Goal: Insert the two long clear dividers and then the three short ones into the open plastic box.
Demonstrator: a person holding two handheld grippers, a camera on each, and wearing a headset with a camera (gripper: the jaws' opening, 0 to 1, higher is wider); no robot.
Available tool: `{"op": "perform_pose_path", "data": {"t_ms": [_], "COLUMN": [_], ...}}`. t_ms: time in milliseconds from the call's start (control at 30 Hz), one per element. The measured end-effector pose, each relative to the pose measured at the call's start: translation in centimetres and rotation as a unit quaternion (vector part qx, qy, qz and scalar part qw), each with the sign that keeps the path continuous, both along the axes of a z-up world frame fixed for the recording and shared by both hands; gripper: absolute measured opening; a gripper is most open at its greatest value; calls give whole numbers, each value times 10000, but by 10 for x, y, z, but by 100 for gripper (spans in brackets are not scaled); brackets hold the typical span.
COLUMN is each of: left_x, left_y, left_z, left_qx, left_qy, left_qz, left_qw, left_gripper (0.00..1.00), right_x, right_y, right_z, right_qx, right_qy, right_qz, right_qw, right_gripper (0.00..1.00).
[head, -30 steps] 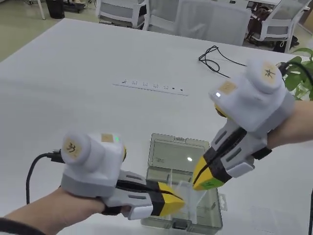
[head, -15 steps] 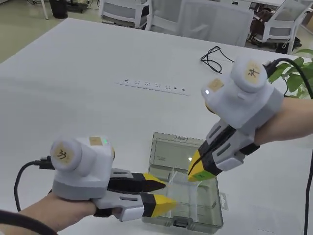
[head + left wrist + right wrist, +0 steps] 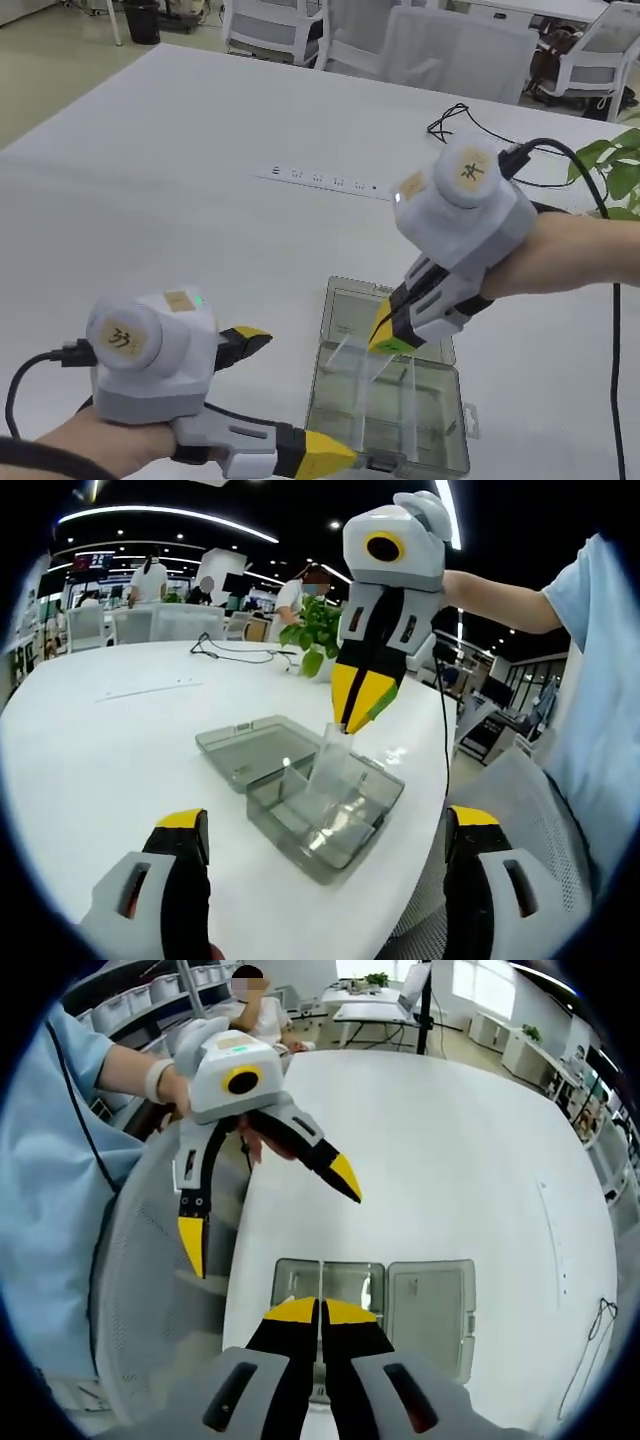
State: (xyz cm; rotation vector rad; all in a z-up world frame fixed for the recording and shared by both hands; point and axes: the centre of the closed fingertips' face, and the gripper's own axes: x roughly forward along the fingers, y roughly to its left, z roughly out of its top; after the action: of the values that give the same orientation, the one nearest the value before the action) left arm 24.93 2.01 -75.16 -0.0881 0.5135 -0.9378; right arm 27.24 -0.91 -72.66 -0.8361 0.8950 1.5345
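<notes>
From above, the lower jaw of the left gripper covers the near corner of the box, and the pinching tips of the right gripper hide the top edge of the clear divider.

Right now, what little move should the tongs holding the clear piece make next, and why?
Probably ease the right tongs down a little while standing the clear divider upright in the open box. They are shut on it, its lower end reaches into the box at a slant, and the left tongs are open beside the box.
</notes>
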Motion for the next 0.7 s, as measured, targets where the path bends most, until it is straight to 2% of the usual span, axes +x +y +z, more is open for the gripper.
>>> {"op": "perform_pose_path", "data": {"t_ms": [300,700], "left_x": [1,-1], "left_y": [8,14], "left_z": [-4,-9], "left_qx": [119,131], "left_qy": [-33,53], "left_qz": [58,104], "left_qw": [9999,9998], "left_gripper": [100,100], "right_x": [2,3], "right_y": [2,0], "right_z": [-10,-23], "right_qx": [-150,-288], "right_qy": [49,101], "right_qz": [-15,11], "right_qw": [9999,9995], "right_gripper": [2,2]}}
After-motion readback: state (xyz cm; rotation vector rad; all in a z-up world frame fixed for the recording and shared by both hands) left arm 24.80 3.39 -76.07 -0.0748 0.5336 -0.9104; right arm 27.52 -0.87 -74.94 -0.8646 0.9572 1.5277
